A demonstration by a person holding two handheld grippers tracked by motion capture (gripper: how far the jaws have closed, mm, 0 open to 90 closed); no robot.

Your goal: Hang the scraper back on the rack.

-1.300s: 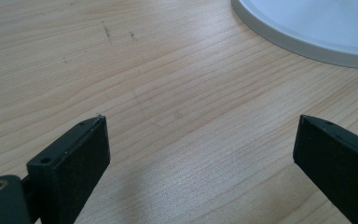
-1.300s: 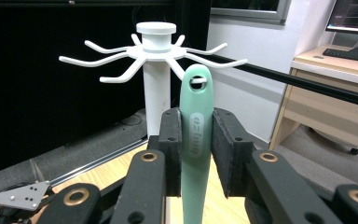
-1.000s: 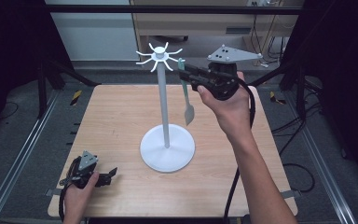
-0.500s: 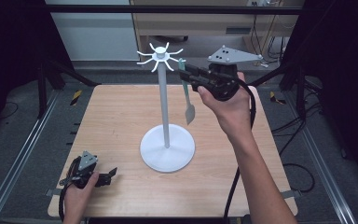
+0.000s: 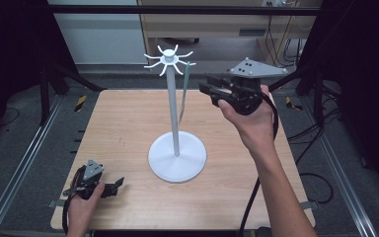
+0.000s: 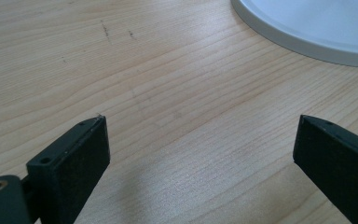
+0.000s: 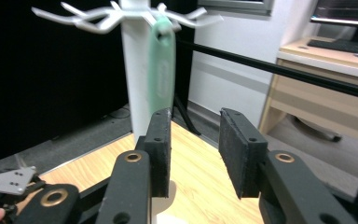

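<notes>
My right claw (image 5: 208,88) has let go, jaws parted and empty; the green utensil (image 7: 161,70) now hangs from the stand's hooks (image 7: 86,16) just ahead, so hanging looks done.

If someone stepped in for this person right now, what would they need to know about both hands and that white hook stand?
Left gripper: open, empty, low over the wooden table at its near left corner.
Right gripper: raised beside the top of the stand, jaws apart, holding nothing.
Stand: upright mid-table. A pale green utensil hangs from one of its hooks, free of the jaws.
Done: utensil appears hung.
Left: probably just draw the right gripper away; no other utensils lie on the table.
</notes>
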